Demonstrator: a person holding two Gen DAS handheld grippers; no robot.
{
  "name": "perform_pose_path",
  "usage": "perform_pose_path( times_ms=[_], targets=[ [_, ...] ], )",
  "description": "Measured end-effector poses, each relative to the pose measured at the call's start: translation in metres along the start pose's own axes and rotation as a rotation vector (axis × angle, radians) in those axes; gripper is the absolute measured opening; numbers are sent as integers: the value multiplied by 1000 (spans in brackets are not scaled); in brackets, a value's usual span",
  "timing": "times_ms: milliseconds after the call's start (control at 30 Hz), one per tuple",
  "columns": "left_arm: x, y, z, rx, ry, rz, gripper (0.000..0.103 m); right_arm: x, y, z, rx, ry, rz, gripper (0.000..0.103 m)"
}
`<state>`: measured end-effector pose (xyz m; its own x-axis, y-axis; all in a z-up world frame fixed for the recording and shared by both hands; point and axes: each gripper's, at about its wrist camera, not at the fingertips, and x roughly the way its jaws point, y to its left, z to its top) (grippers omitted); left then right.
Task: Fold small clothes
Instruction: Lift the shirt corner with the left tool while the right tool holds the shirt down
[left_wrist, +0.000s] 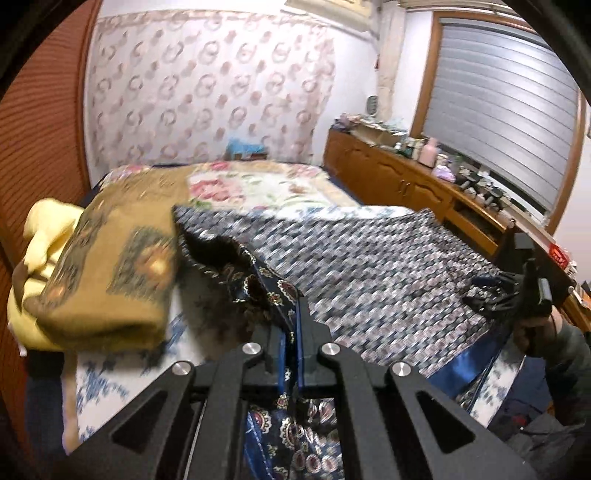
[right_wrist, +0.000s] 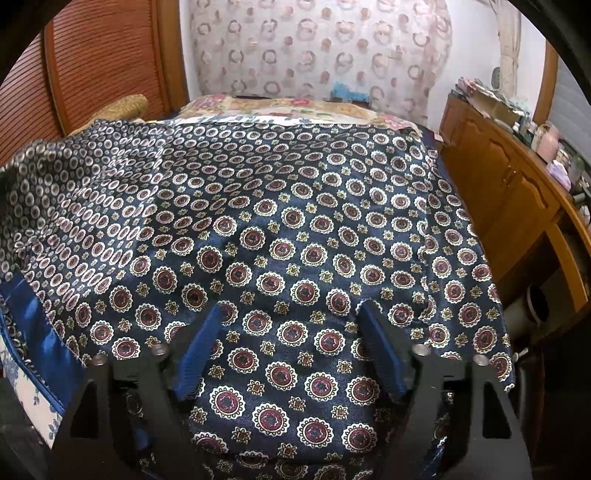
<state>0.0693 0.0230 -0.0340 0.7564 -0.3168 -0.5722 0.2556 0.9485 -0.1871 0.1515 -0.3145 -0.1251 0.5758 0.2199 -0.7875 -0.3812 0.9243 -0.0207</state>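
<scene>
A navy silk cloth with red and white medallions (right_wrist: 295, 229) lies spread over the bed; it also shows in the left wrist view (left_wrist: 369, 266). My left gripper (left_wrist: 291, 332) is shut on the cloth's near left edge, and the fabric bunches up between its blue pads and hangs below. My right gripper (right_wrist: 291, 347) is open, its blue pads (right_wrist: 199, 350) resting low on the cloth's near edge, holding nothing. The right gripper also shows at the far right of the left wrist view (left_wrist: 524, 291).
A folded mustard patterned cloth (left_wrist: 110, 266) lies on a yellow garment (left_wrist: 48, 236) at the bed's left side. A floral bedspread (left_wrist: 258, 184) covers the far bed. A wooden cabinet (right_wrist: 509, 192) with clutter runs along the right. A louvred wooden door (right_wrist: 103, 55) stands at the left.
</scene>
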Motion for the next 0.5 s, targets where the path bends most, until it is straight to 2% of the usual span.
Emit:
perform_pose_path(
  times_ms=[300,500],
  targets=[
    [11,-40,27,62,-25,-75,0,3,4,-1,-4,14,2,94],
    [23,-67,42,103,-20,-117,0,-1,5,-3,-7,18,4,93]
  ],
)
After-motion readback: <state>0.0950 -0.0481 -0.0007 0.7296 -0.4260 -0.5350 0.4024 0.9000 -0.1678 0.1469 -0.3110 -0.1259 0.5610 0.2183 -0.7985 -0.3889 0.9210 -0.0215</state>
